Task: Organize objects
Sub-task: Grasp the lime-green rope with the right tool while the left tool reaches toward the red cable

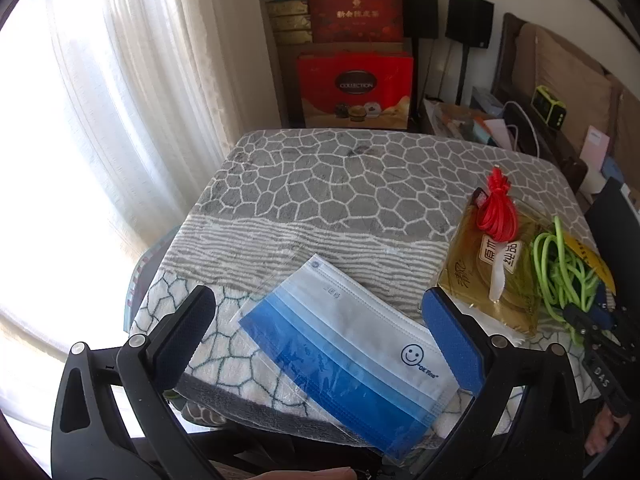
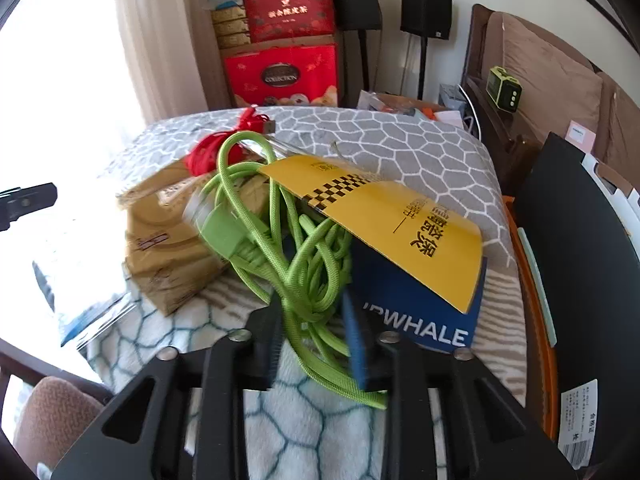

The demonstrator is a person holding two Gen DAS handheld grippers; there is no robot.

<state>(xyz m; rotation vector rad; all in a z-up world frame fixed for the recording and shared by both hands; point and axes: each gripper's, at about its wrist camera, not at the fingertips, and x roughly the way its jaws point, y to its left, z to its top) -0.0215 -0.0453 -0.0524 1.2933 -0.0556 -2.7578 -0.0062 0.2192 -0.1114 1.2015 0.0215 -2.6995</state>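
Note:
A bagged blue and white face mask (image 1: pixel 352 356) lies on the patterned grey blanket (image 1: pixel 320 184) at the near edge. My left gripper (image 1: pixel 320 340) is open, its fingers to either side of the mask, just above it. At the right lie a gold packet (image 1: pixel 488 272), a red cable bundle (image 1: pixel 496 208) on top of it, and a green cable (image 1: pixel 560 272). My right gripper (image 2: pixel 316 344) is closed on the green cable (image 2: pixel 296 264), which trails over a blue box (image 2: pixel 416 304) with a yellow leaflet (image 2: pixel 384 216) on top. The gold packet (image 2: pixel 168 248) and red bundle (image 2: pixel 208 152) lie left of it.
Red gift boxes (image 1: pixel 356 88) and black speakers (image 1: pixel 468 20) stand beyond the table's far edge. A cluttered side surface with a green clock (image 1: pixel 550 106) is at the back right. A black panel (image 2: pixel 576 280) stands close on the right. Curtains (image 1: pixel 140 80) hang at the left.

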